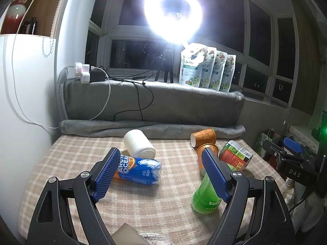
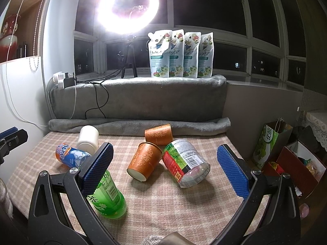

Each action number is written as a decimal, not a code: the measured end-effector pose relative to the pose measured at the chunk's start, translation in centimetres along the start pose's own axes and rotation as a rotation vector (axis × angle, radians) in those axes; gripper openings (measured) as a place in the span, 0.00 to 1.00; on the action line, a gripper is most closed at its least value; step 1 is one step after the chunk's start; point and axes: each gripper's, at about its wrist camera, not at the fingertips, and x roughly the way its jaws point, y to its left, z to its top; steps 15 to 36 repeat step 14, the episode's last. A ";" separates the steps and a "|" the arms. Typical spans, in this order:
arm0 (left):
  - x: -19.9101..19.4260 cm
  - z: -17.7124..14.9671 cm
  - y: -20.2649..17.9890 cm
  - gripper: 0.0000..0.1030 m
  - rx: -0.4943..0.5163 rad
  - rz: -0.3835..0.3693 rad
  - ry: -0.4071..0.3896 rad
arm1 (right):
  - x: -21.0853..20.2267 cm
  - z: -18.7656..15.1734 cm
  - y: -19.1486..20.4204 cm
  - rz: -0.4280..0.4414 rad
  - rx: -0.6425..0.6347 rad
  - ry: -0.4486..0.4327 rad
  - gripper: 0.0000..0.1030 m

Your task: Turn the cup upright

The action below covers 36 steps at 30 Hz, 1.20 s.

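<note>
Nothing looks flipped yet: both orange paper cups, the nearer cup and the farther cup, lie on their sides mid-table toward the back edge, ahead of the right gripper, wide open and empty, while the left gripper is likewise spread, holding nothing.

Cup left of can
</note>
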 end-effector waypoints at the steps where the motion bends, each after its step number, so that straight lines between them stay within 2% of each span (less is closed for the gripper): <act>1: 0.0 0.0 0.0 0.80 0.000 0.000 0.000 | 0.0 0.0 0.0 0.000 0.000 0.001 1.00; 36: -0.1 0.3 0.2 0.80 -0.001 0.011 -0.010 | 0.0 -0.1 0.2 0.000 -0.001 0.002 1.00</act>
